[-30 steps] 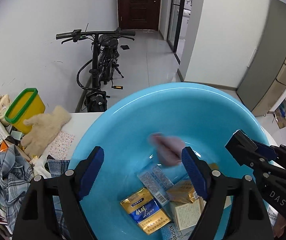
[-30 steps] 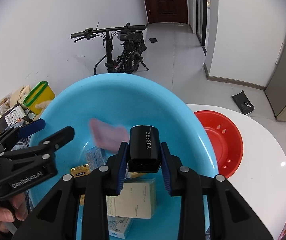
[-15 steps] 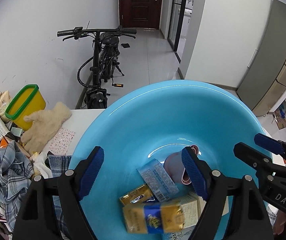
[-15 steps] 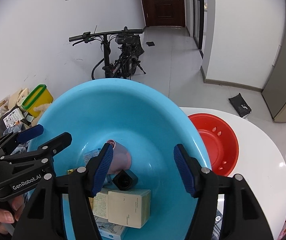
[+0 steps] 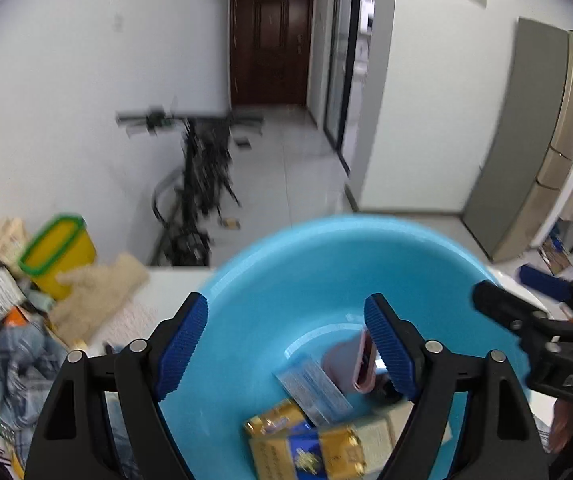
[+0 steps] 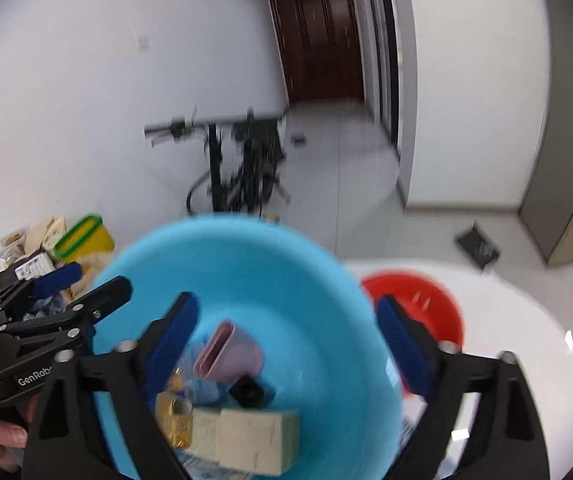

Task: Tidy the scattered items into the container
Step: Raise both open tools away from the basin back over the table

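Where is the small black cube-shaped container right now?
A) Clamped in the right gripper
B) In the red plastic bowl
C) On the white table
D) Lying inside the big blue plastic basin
D: the small black container lies on the floor of the blue basin, beside the pink pouch; the right gripper is open and empty.

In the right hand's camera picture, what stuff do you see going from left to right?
Left gripper → yellow bin → blue basin → red bowl → black bag on the floor.
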The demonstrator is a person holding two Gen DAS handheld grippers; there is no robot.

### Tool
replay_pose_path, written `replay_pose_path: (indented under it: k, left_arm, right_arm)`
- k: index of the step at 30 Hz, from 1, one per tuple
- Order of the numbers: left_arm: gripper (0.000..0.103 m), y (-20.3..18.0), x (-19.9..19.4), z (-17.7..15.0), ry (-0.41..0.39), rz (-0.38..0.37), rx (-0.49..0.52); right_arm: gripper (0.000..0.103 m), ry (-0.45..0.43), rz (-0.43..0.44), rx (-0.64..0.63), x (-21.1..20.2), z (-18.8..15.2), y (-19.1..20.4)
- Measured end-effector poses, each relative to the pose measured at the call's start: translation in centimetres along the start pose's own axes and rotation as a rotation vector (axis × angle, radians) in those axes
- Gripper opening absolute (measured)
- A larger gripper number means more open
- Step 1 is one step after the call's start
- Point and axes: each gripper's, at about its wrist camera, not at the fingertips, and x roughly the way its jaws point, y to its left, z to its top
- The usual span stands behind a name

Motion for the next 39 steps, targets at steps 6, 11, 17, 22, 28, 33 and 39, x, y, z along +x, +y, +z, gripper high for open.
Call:
replay_pose_path:
  k: [6,11,17,22,28,33,39]
  left_arm:
    - [0.103,0.3,-2.6,-0.3,-0.152,-0.004,0.008]
    - [0.103,0.4,-4.0,-0.1,-0.202,0.006,0.004]
    - [0.103,1.1,-5.4,0.2,-0.195,-0.010,-0.028]
    - [0.103,1.5,-7.8,-0.5,-0.166,-0.022,-0.054]
    - [0.103,1.2,-12.7,-1.8,-0.227,-0.029,-0.036]
    - [0.103,1.7,-17.4,-3.2,-0.261,-0.053,-0.043]
    - [0.103,1.6,-21.6,-4.9,-0.286,-0.073,-0.023]
  right_arm:
    - [0.102,-0.113,-0.047,-0.081,-2.2,0.2,1.0]
    - [0.102,-0.119,-0.055,-0.078,-3.0,0.6,1.3]
    - [0.102,-0.133,-0.064,-0.073,-4.3,1.0,1.4]
    - [0.103,-0.139,-0.042,-0.057,-6.6,0.6,1.4]
    - [0.103,-0.147,0.005,-0.046,-10.0,-0.4,1.8]
    - [0.103,-0.151,0.028,-0.009,-13.1,-1.4,1.6]
    - [0.103,-0.162,0.009,-0.030,-16.7,-3.0,2.1]
